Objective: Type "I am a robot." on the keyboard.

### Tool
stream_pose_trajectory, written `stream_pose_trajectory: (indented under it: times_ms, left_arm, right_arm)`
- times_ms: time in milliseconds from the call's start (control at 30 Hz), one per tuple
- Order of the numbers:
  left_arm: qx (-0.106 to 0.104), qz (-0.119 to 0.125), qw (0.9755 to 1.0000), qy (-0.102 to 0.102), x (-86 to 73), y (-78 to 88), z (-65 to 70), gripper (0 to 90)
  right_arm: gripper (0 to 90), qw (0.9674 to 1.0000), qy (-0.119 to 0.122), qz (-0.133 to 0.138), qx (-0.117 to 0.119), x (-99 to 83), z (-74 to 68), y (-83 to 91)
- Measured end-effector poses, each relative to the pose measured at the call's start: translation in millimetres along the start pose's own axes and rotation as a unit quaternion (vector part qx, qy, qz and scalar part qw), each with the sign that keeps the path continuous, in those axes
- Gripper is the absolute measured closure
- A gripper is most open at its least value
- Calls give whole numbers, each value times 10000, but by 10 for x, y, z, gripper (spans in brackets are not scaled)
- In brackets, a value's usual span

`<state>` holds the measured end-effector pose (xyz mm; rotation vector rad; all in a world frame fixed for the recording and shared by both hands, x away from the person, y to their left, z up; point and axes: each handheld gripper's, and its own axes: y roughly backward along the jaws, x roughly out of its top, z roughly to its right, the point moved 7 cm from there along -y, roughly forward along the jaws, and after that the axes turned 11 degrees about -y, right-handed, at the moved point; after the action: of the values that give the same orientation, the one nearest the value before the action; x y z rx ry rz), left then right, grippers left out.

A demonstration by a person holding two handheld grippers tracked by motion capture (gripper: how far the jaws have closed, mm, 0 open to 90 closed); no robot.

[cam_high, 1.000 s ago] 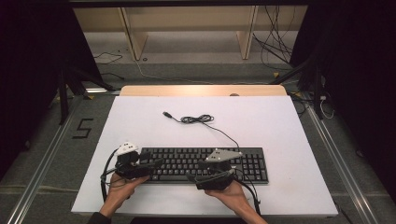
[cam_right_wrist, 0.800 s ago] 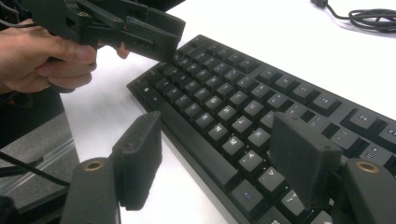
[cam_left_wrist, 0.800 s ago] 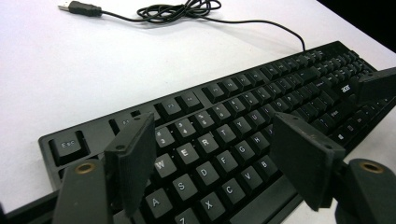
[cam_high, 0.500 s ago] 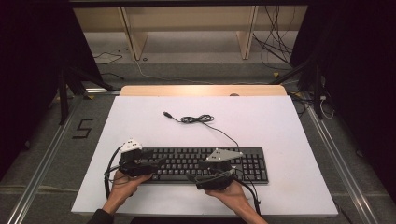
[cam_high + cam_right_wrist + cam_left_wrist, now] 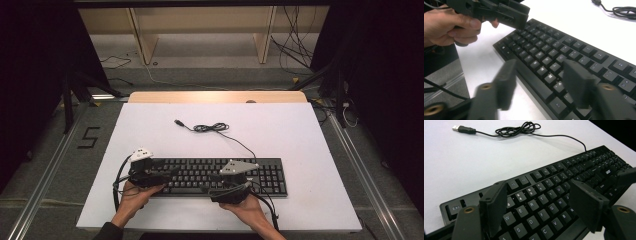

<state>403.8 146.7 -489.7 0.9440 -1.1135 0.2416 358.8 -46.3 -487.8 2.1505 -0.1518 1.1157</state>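
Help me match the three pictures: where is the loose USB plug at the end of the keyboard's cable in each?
High view: USB plug, upper middle of the white table.
Left gripper view: top left corner.
Right gripper view: top right edge, cut off.
Shared landmark: the coiled cable just beside it.

Coiled cable (image 5: 212, 128) beyond keyboard (image 5: 260, 172)

The right hand-held gripper (image 5: 537, 82), its jaws just closing yet apart, hovers over the black keyboard (image 5: 564, 57).
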Motion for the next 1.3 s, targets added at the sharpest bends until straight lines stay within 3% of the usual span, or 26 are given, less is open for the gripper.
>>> stream_pose_trajectory:
  times_ms: [300, 433, 1167, 1300]
  left_arm:
    - [-44, 36, 10000, -28, 1, -1, 11, 298]
    - [-57, 43, 10000, -38, 0, 1, 11, 296]
    - [-59, 56, 10000, -18, -11, 15, 9, 296]
    - [-58, 53, 10000, -17, -14, 14, 8, 296]
  right_arm:
    - [829, 9994, 76, -231, -226, -56, 39, -129]
    - [900, 9988, 114, -398, -263, -94, 39, -210]
    - [900, 9947, 265, -830, -549, -227, 77, -407]
    - [900, 9948, 329, -776, -574, -231, 73, -416]
